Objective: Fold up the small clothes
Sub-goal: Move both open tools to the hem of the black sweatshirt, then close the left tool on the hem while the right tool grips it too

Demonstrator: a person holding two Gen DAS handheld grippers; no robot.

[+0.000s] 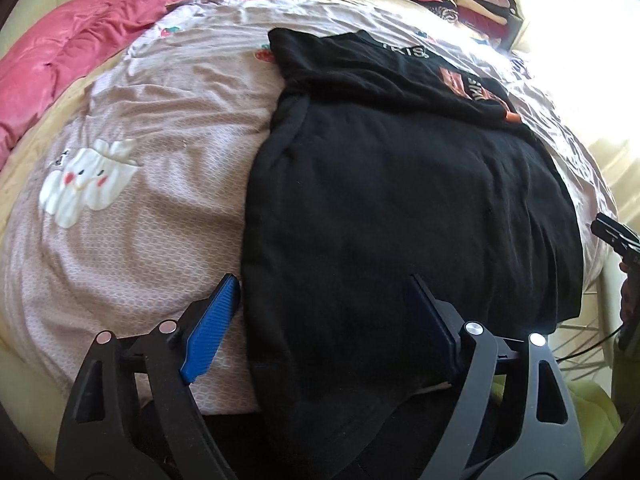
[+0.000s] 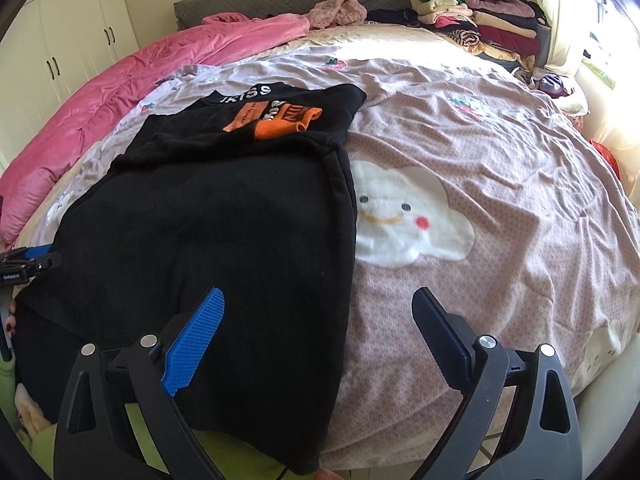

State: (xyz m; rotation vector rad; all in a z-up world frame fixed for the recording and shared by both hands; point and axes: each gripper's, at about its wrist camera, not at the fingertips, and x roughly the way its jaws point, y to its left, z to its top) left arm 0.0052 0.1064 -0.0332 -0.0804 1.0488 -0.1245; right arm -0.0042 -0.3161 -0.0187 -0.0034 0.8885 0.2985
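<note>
A black sweatshirt (image 1: 400,200) with an orange patch and white lettering lies on the bed, its sides folded in; it also shows in the right wrist view (image 2: 208,220). Its hem hangs over the near bed edge. My left gripper (image 1: 324,292) is open and empty, straddling the sweatshirt's left edge near the hem. My right gripper (image 2: 318,304) is open and empty, straddling the sweatshirt's right edge. The right gripper's tip shows at the far right of the left wrist view (image 1: 616,236); the left gripper's tip shows at the far left of the right wrist view (image 2: 28,260).
The pink patterned bedsheet (image 2: 500,160) has white cloud appliqués (image 2: 408,216). A pink quilt (image 1: 80,40) lies along the left side. Stacks of folded clothes (image 2: 480,20) sit at the far right corner. White wardrobes (image 2: 60,40) stand at left. Green cloth (image 2: 224,456) lies below the bed edge.
</note>
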